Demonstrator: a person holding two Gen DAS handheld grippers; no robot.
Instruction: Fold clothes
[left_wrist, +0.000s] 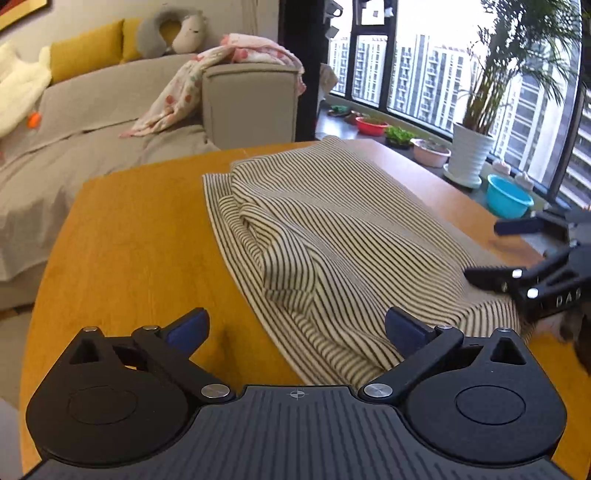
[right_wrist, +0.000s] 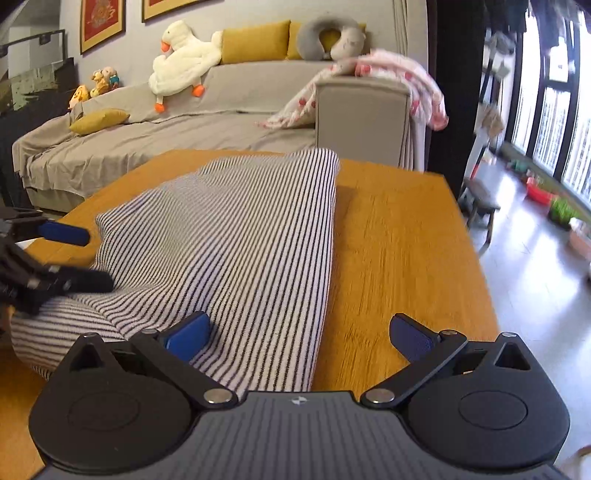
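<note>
A black-and-white striped garment lies folded into a long bundle on the orange wooden table. My left gripper stands wide open at the garment's near left corner. The cloth's edge lies between its blue pads, and neither pad presses on it. In the right wrist view the left gripper shows open beside the bundle's left side. My right gripper is also wide open over the garment's near right edge, its left pad above the stripes. In the left wrist view it shows open at the bundle's right.
A grey sofa with a pink-patterned blanket and a plush duck stands beyond the table. Along the window are a white plant pot, a blue bowl and a red bowl. A small dark stool stands right of the table.
</note>
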